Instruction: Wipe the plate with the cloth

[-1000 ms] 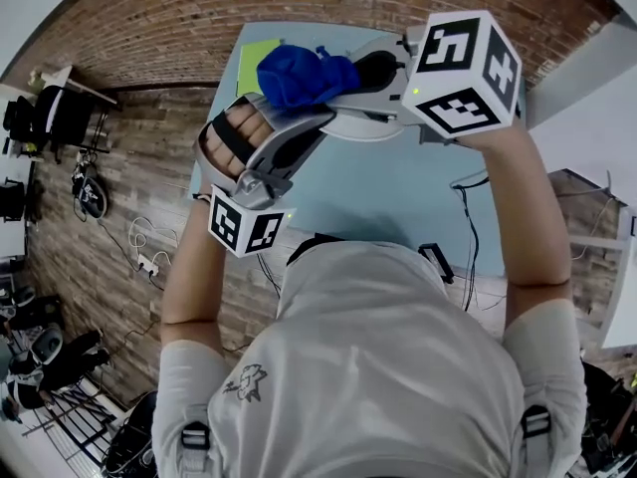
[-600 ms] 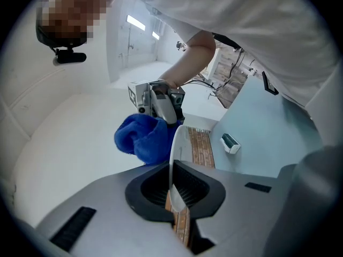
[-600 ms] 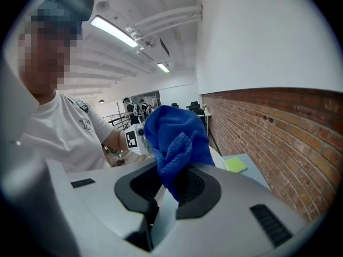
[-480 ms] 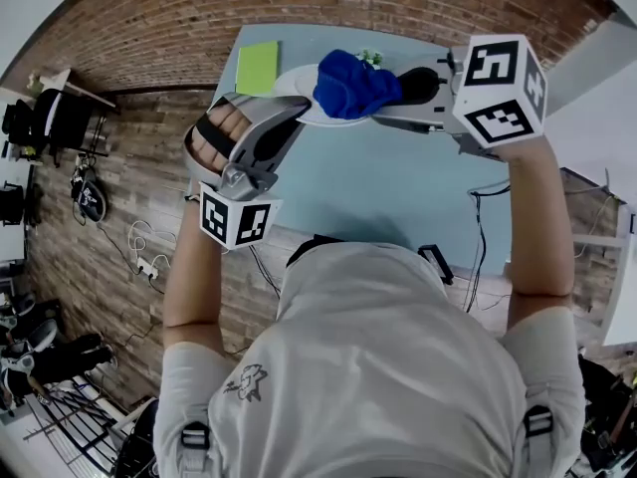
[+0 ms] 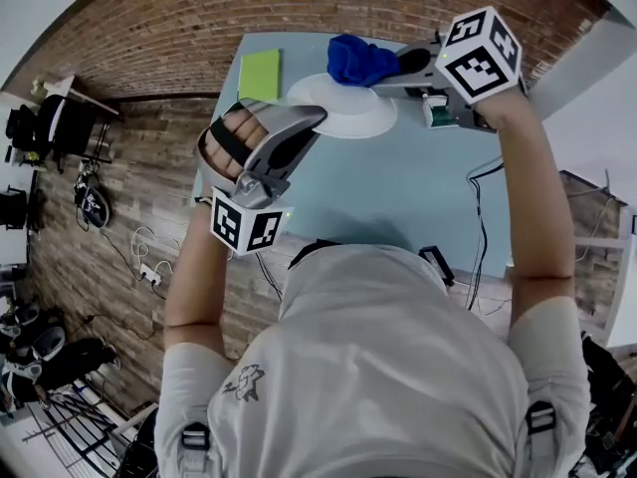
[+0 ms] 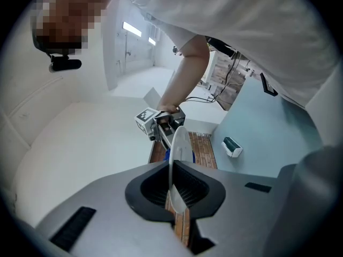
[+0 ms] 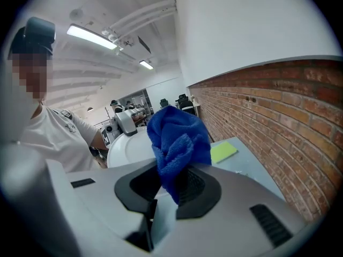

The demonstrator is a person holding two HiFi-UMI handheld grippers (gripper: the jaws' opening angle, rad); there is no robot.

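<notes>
Plate [image 5: 343, 118] over table [image 5: 398, 197], cloth [image 5: 358, 60] at its far rim, left gripper [image 5: 317, 116] on its near-left rim, pad [image 5: 260, 74] further left

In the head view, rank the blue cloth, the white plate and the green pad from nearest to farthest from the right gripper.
1. blue cloth, clamped in the right gripper's jaws.
2. white plate, just left of it.
3. green pad, at the table's far-left corner.

Light blue table [image 5: 398, 187]; green sheet [image 5: 260, 74], small box [image 6: 232, 146] lying on it
</notes>
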